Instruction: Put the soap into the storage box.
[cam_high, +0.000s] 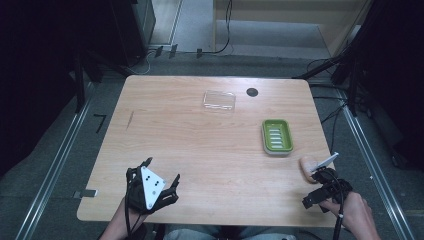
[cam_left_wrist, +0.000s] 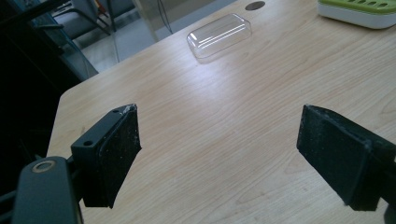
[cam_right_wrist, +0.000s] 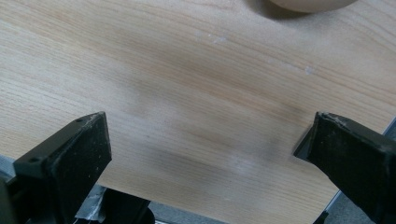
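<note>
- Two hands hold grippers low over the worktop's (cam_high: 210, 145) near edge in the high view; a tan soap bar (cam_high: 308, 165) lies just ahead of the right gripper (cam_high: 320, 187).
- Left gripper (cam_left_wrist: 219, 154) view: jaws spread, bare wood between, clear lid (cam_left_wrist: 219, 35) far ahead.
- Right gripper (cam_right_wrist: 210, 154) view: jaws spread, the soap bar (cam_right_wrist: 308, 4) beyond them.

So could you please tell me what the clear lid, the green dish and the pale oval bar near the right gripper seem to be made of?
Clear lid: probably thin glossy plastic; see-through, with bright glints on its edges.
Green dish: likely moulded plastic, smooth, with a ribbed floor and a white base.
Pale oval bar: matte, rounded, pinkish beige; possibly soap, but the look leaves it open.
</note>
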